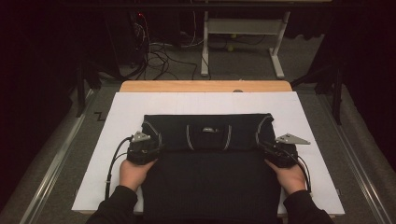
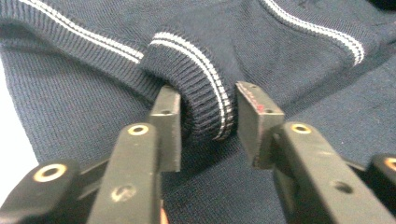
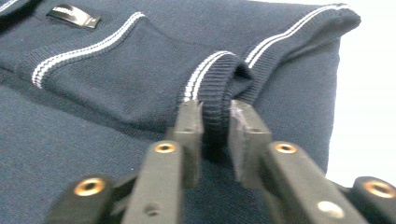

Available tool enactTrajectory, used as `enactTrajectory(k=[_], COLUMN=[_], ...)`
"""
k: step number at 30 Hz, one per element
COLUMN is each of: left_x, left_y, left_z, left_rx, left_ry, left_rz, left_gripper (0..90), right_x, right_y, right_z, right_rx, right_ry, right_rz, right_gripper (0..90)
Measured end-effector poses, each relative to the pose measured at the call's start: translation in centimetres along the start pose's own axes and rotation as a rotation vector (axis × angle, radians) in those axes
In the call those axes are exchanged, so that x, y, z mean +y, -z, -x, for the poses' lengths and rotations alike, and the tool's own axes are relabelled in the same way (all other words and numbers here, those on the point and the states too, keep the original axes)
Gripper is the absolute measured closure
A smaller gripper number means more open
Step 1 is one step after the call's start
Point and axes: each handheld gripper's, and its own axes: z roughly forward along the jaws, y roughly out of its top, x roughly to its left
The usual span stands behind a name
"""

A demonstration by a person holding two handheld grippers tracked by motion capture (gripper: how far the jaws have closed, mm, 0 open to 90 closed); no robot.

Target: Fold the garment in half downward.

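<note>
A dark navy sweater [image 1: 210, 177] with white stripes lies flat on the white board [image 1: 112, 135], its sleeves folded across the chest. My left gripper [image 1: 152, 145] sits at the sweater's left side. In the left gripper view its jaws [image 2: 208, 121] straddle a ribbed, striped sleeve cuff [image 2: 201, 88]: one pad touches the rib, and a thin gap shows at the other. My right gripper [image 1: 267, 148] is at the sweater's right side. There its jaws [image 3: 215, 135] pinch the other striped cuff [image 3: 219, 79] between both pads.
The white board rests on a wooden table [image 1: 205, 86] with bare margins left and right of the sweater. A small label [image 3: 74, 16] marks the neckline. Beyond the table stand a white desk frame [image 1: 243, 42] and floor cables [image 1: 159, 56].
</note>
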Motion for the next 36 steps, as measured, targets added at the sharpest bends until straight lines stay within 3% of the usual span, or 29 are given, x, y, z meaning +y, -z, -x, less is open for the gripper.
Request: enactTrajectory(k=[2, 18, 30, 36], left_x=[0.0, 0.1, -0.2, -0.9], left_y=[0.0, 1.4, 4.3, 5.3], left_z=[0.1, 0.1, 1.4, 2.1], left_rx=[0.0, -0.028, -0.06, -0.069], left_ry=[-0.006, -0.013, -0.065, -0.081], left_rz=[0.001, 0.059, 0.085, 0.071], left_gripper=[65.9, 70.8, 70.6, 70.6], right_x=[0.0, 0.3, 0.0, -0.8], right_y=[0.1, 1.6, 5.2, 6.5], right_z=[0.1, -0.2, -1.3, -1.9], right_rx=[-0.002, 0.01, 0.044, 0.061], right_ry=[0.007, 0.046, 0.087, 0.11], right_rz=[0.001, 0.063, 0.118, 0.118], right_gripper=[85.0, 86.4, 86.4, 86.4])
